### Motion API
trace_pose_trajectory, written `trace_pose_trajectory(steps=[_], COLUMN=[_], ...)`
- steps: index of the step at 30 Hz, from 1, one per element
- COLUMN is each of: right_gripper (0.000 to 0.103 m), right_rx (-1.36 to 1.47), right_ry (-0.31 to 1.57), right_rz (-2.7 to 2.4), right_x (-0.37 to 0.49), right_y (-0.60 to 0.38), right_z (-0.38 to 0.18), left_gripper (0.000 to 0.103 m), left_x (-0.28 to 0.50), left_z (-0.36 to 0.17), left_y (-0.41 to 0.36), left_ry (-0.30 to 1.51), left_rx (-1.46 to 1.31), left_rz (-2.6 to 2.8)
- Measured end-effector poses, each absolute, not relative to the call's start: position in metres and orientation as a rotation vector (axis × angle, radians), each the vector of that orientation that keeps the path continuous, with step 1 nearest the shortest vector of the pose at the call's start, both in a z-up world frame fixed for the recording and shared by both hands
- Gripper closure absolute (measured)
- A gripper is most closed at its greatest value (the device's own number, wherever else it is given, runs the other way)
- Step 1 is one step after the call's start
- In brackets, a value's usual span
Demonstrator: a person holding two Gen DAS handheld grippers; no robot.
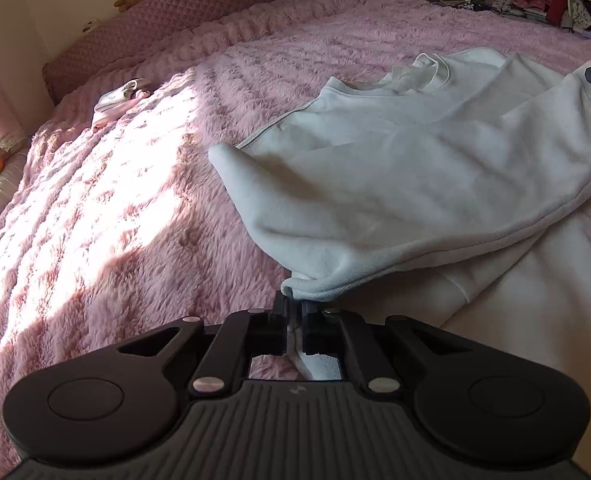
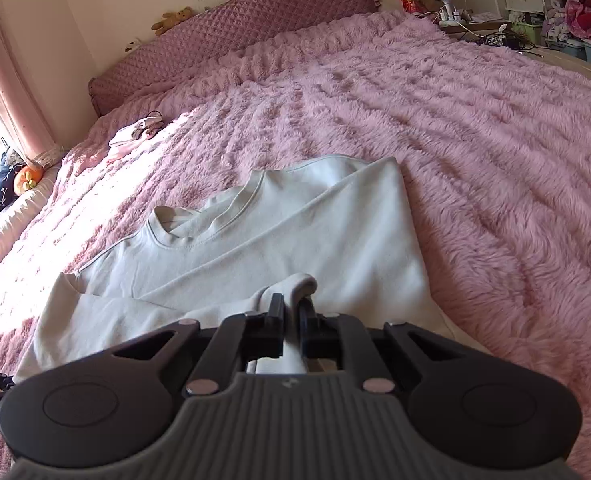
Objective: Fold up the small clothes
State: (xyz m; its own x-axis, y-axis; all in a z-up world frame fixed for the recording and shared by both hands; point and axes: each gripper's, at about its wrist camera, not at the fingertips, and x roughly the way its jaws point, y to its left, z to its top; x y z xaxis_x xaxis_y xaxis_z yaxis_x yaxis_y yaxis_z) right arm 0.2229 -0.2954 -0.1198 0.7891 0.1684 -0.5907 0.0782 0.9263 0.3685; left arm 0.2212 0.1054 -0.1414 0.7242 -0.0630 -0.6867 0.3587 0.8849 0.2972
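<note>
Our left gripper (image 1: 294, 312) is clenched on the hem of the white top (image 1: 415, 168), lifting it to fold. The top lies on the near pink blanket (image 1: 115, 200). Our right gripper (image 2: 291, 312) pinches another bunched edge.

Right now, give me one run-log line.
left gripper: shut on shirt | right gripper: shut on shirt | shirt: part-folded on blanket

1. The left wrist view looks forward along the left gripper (image 1: 294, 308), low and close over the pink blanket (image 1: 115, 208), toward the headboard (image 1: 199, 12).
2. The right wrist view faces likewise along the right gripper (image 2: 291, 312) (both share the white shirt (image 1: 395, 168) and the headboard).
</note>
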Motion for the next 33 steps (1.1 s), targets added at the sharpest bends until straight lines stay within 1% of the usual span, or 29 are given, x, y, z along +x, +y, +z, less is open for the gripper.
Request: trace_pose_trajectory(steps=[5,7,9,12,15,18,19,20,22,26,27,30,33], right_gripper=[0.103,0.102,0.102,0.102,0.102,0.100,0.095,0.080,0.061,0.061,0.061,0.057,0.056], right_rx=[0.391,0.374,0.378,0.348,0.334,0.374,0.379,0.381,0.358,0.317,0.314,0.310,0.312], right_ry=[0.481,0.469,0.533,0.636,0.668,0.685,0.684,0.682,0.665,0.584,0.573,0.560,0.590], right_rz=[0.008,-0.012,-0.015,-0.033,-0.068,-0.093,-0.105,-0.115,-0.152,-0.086,-0.051,0.068,0.124], right_x=[0.189,0.181,0.182,0.187,0.187,0.187,0.185,0.183,0.175,0.156,0.153,0.147,0.146], right_y=[-0.304,-0.310,-0.317,-0.321,-0.321,-0.324,-0.325,-0.326,-0.329,-0.324,-0.321,-0.304,-0.290], right_z=[-0.076,-0.072,-0.084,-0.117,-0.142,-0.155,-0.156,-0.156,-0.152,-0.132,-0.128,-0.117,-0.121], left_gripper=[0.098,0.098,0.098,0.098,0.098,0.099,0.099,0.099,0.098,0.093,0.090,0.085,0.083], left_x=[0.216,0.216,0.217,0.217,0.214,0.210,0.207,0.204,0.195,0.179,0.182,0.196,0.213], left_z=[-0.136,-0.139,-0.144,-0.147,-0.146,-0.144,-0.142,-0.140,-0.131,-0.103,-0.099,-0.097,-0.104], left_y=[0.114,0.112,0.109,0.108,0.106,0.109,0.111,0.114,0.120,0.122,0.121,0.118,0.119], left_ry=[0.715,0.727,0.738,0.747,0.755,0.767,0.772,0.778,0.763,0.651,0.647,0.635,0.642], left_rx=[0.326,0.313,0.305,0.265,0.260,0.246,0.233,0.215,0.177,0.105,0.079,-0.009,-0.118], left_rz=[-0.190,-0.191,-0.175,-0.145,-0.120,-0.108,-0.097,-0.085,-0.038,-0.062,-0.078,-0.114,-0.143])
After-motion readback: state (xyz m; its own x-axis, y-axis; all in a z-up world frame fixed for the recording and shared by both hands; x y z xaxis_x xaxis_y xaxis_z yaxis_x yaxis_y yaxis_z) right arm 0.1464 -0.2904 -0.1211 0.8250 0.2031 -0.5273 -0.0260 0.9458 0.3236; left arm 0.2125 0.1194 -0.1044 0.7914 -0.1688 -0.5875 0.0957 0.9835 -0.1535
